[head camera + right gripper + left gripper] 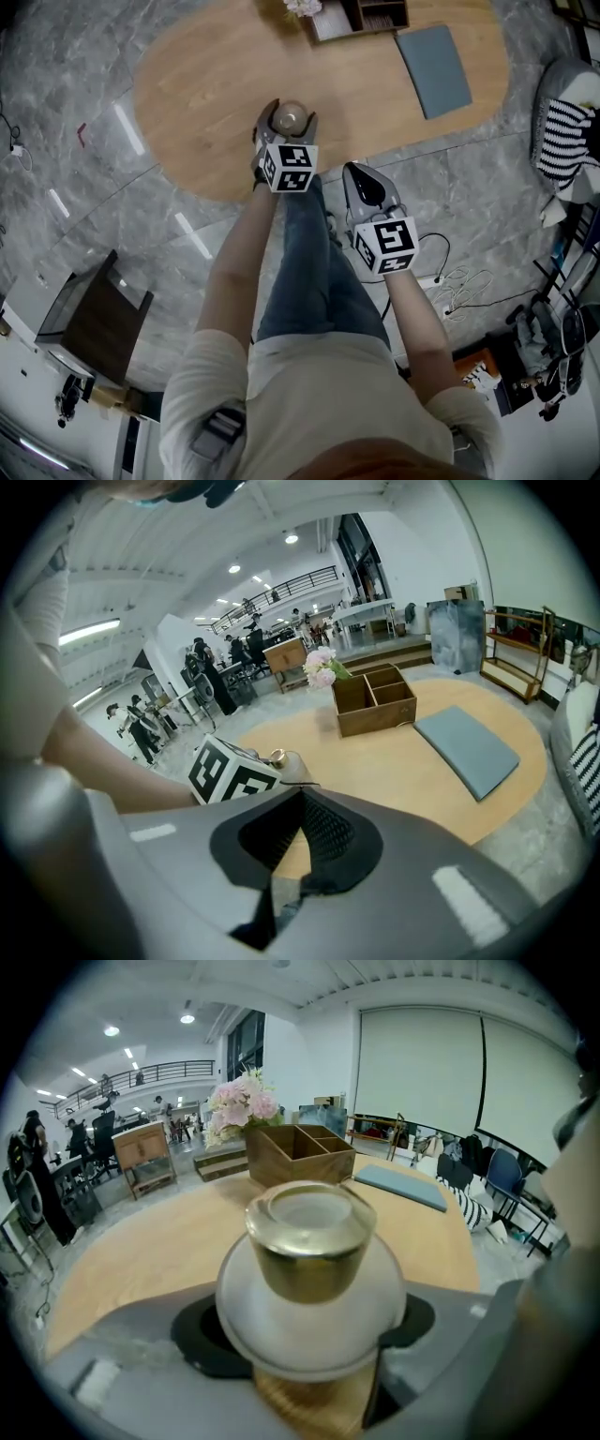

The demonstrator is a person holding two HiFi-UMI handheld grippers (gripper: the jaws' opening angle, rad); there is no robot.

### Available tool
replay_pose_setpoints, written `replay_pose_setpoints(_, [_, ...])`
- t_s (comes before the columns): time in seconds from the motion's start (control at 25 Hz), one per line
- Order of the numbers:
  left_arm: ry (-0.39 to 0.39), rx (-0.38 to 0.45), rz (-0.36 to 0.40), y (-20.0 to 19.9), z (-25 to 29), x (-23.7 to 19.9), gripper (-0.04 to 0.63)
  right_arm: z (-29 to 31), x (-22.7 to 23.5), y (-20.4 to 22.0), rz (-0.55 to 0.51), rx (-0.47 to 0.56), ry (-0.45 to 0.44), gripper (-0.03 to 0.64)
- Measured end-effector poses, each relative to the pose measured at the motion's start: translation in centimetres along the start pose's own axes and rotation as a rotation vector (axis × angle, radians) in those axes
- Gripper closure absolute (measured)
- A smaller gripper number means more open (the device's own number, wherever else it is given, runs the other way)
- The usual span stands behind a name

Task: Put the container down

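A round frosted-glass container (289,118) with a gold lid sits between the jaws of my left gripper (287,124), over the near edge of the oval wooden table (197,94). In the left gripper view the container (309,1269) fills the middle, and the left gripper (314,1330) presses on its wide belly from both sides. I cannot tell whether its base touches the table. My right gripper (367,187) hangs off the table's edge above the floor, to the right of the left one. The right gripper (302,841) has its black pads together with nothing between them.
At the table's far side stand a wooden divided box (361,17), pink flowers (302,7) and a flat grey mat (433,67). A dark side table (94,314) is on the floor at the left. Cables (459,286) and a striped object (567,136) lie at the right.
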State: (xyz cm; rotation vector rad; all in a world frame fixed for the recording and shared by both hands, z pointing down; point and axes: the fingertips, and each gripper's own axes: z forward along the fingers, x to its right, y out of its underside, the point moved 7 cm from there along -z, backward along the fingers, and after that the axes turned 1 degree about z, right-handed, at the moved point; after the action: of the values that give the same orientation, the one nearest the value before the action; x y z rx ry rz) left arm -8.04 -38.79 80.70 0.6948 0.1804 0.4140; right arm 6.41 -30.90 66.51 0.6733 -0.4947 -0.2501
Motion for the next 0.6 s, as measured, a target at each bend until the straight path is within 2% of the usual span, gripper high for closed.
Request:
replay_pose_setpoints(0.2, [0.005,-0.001,0.012,0.19,0.67,-0.22,0.245,0.36,0.08,0.0,0.011,0.0,-0.001,0.615])
replay_pose_setpoints(0.4, [0.0,-0.004,0.062,0.35,0.91,0.01,0.245,0.61,-0.09,0.03,0.007,-0.007,-0.009,0.615])
replay_pose_setpoints(0.6, [-0.005,-0.031,0.019,0.54,1.01,0.06,0.245,0.48,-0.6,-0.32,0.0,0.001,-0.016,0.615])
